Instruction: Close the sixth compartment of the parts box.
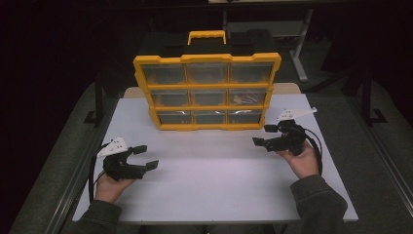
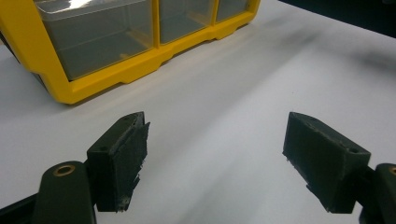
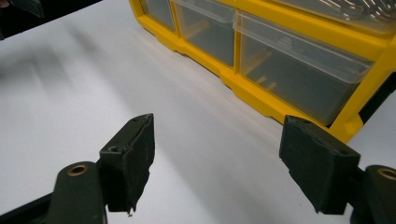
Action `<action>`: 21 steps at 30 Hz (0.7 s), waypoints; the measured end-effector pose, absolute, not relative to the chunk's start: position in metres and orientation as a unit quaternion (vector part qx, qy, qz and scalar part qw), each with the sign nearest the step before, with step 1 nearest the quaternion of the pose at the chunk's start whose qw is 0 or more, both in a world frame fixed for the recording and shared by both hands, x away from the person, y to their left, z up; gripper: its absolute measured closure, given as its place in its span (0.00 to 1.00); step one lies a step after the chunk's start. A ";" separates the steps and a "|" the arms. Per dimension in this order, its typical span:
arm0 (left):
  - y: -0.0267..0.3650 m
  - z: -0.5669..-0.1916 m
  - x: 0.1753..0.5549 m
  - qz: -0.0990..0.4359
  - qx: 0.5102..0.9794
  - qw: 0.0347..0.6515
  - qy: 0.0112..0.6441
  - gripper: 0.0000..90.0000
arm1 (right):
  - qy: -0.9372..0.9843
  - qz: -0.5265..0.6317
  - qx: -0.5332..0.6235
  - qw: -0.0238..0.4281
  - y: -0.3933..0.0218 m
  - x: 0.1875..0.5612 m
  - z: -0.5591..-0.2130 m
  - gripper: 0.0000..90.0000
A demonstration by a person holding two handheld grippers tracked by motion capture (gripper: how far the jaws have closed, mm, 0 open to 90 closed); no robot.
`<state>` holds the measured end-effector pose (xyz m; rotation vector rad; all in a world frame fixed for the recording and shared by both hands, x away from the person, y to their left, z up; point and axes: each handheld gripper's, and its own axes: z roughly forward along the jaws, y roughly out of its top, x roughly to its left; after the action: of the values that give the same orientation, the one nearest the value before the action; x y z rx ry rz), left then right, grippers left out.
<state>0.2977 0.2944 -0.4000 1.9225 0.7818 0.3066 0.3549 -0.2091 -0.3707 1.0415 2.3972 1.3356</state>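
Observation:
A yellow organizer case (image 1: 207, 91) with three rows of clear drawers and a top handle stands upright at the back middle of the white table (image 1: 214, 180). One middle-row drawer at the right holds small metal parts (image 1: 246, 99). My left gripper (image 1: 144, 157) rests low at the table's left, jaws open and empty, pointing right. My right gripper (image 1: 263, 135) hovers near the case's lower right corner, jaws open, nothing between them. In the left gripper view the gripper (image 2: 215, 158) faces the case's bottom-left drawer (image 2: 100, 35). In the right gripper view the gripper (image 3: 217, 163) faces the bottom-right drawer (image 3: 299, 74).
Dark floor and metal frame legs (image 1: 299, 48) surround the table. The table's left and right edges lie just outside each hand.

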 end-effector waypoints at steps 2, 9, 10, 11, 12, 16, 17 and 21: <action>0.295 -0.400 0.298 0.127 0.795 0.498 0.322 0.24 | 0.812 0.454 0.353 0.104 -0.211 0.352 -0.372 0.27; 0.296 -0.400 0.298 0.128 0.793 0.500 0.324 0.23 | 0.810 0.451 0.360 0.107 -0.220 0.344 -0.379 0.22; 0.296 -0.400 0.298 0.129 0.793 0.500 0.324 0.23 | 0.809 0.451 0.362 0.108 -0.221 0.343 -0.381 0.22; 0.296 -0.400 0.298 0.128 0.794 0.499 0.324 0.23 | 0.808 0.451 0.363 0.109 -0.222 0.341 -0.382 0.21; 0.296 -0.400 0.298 0.129 0.794 0.498 0.324 0.23 | 0.808 0.450 0.364 0.109 -0.223 0.340 -0.384 0.21; 0.297 -0.401 0.298 0.128 0.795 0.496 0.325 0.23 | 0.808 0.445 0.369 0.112 -0.225 0.336 -0.387 0.19; 0.297 -0.402 0.298 0.128 0.795 0.497 0.325 0.23 | 0.808 0.447 0.366 0.114 -0.226 0.335 -0.387 0.19; 0.297 -0.403 0.297 0.127 0.794 0.496 0.328 0.23 | 0.808 0.446 0.369 0.113 -0.228 0.331 -0.391 0.18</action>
<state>0.2969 0.2968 -0.4029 1.9243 0.7942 0.3072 0.3314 -0.2282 -0.3910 1.0834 2.3703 1.3077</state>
